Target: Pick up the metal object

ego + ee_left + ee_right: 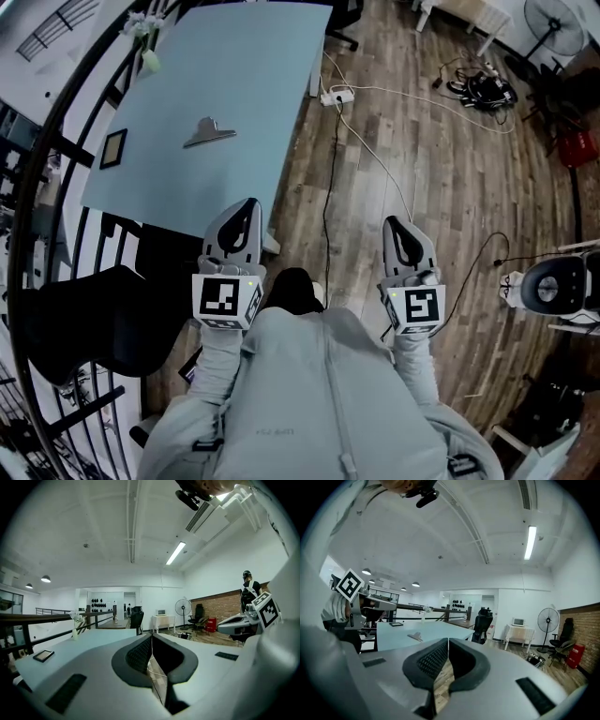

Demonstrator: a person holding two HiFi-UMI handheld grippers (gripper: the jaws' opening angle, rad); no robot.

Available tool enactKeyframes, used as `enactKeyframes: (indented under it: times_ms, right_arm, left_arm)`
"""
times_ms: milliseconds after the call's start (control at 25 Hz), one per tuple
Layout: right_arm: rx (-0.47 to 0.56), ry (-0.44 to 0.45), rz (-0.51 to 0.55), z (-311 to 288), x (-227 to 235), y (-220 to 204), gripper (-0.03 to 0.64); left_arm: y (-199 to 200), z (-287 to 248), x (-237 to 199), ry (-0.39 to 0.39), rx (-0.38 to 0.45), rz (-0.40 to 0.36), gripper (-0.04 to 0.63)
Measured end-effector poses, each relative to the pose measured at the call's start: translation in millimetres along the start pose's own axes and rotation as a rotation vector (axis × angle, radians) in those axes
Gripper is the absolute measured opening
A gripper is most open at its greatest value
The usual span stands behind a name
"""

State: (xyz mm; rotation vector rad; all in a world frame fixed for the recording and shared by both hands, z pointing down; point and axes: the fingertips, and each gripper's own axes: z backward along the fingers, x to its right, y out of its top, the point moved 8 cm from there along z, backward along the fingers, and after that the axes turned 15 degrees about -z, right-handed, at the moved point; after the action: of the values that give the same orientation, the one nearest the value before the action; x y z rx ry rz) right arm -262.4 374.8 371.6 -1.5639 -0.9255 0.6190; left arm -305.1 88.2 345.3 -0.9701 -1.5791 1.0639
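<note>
Table [246, 66] sits ahead-left of you. Its near edge is just past your L gripper [250, 205], and its R edge runs along the wood floor [441, 169]. A black railing [37, 141] closes off the table's far-left side. The tabletop is mostly bare, with open room around the target on all sides.

Your R gripper [393, 224] hangs over floor, off the table's R side. Cables [375, 159] cross the floor ahead of it, from a power strip [337, 95] near the table's far corner. A black chair [94, 319] is tucked at the table's near-left corner, beside your L arm. There's a small dark-framed flat item [113, 148] near the table's L edge and a vase w/ flowers [148, 47] at the far-left corner, both well apart from the target.

The metal object [210, 132] lies flat around mid-table. It's grey, shiny and clip-like, w/ a wide flared end narrowing to a tab.

Both sets of jaws are closed, pads together, nothing between them.
</note>
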Motion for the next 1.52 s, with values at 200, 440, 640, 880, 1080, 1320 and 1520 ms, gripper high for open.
enactKeyframes:
  times_ms: [200,440,640,880,1080,1320,1520]
  right_arm:
    - [-0.028,-0.005,-0.02,-19,10,-5,0.025]
    - [-0.036,-0.009,-0.015,-74,28,0,0.025]
    - [-0.033,-0.011,-0.006,-124,47,18,0.025]
    - [-0.038,-0.01,0.001,-174,62,37,0.025]
    - [-0.071,0.0,-0.002,-207,65,40,0.025]
    - [-0.097,0.028,-0.01,-245,72,42,0.025]
    - [-0.116,0.074,0.005,-277,74,45,0.025]
  left_arm:
    - [-6,-21,-3,-0.008,-0.015,0.005,0.028]
    - [-12,-76,-22,-0.017,-0.017,0.004,0.028]
    - [-5,-129,-48,-0.022,-0.001,0.006,0.028]
    - [3,-180,-74,-0.024,-0.001,0.019,0.028]
    - [-1,-209,-88,-0.028,-0.015,0.034,0.028]
    - [-17,-231,-102,-0.016,-0.058,0.062,0.028]
    - [-28,-238,-115,0.036,-0.083,0.089,0.028]
